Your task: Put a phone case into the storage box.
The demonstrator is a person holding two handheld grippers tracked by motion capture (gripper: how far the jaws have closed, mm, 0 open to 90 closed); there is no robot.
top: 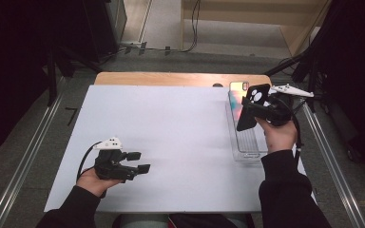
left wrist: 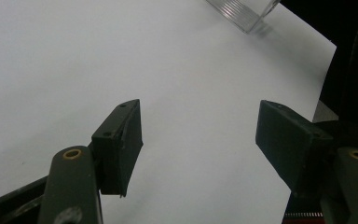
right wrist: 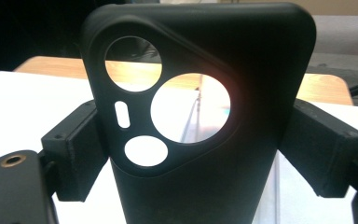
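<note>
A black phone case point(top: 253, 105) with round camera cut-outs is held upright at the right of the table, and my right gripper point(top: 250, 113) is shut on its sides. In the right gripper view the case point(right wrist: 261, 70) stands between the two pads point(right wrist: 77, 144), which press on its edges. Just behind the case, a phone point(top: 236, 92) with a shiny, colourful back stands in a clear plastic tray point(top: 247, 148). My left gripper point(top: 140, 161) rests low at the front left of the white sheet. Its jaws are open with nothing between them point(left wrist: 200, 126).
A white sheet point(top: 171, 133) covers the tabletop, with a wooden edge point(top: 171, 78) showing at the back. A corner of the clear tray point(left wrist: 244, 11) shows far off in the left gripper view. Metal rails point(top: 335, 166) run along both sides of the table.
</note>
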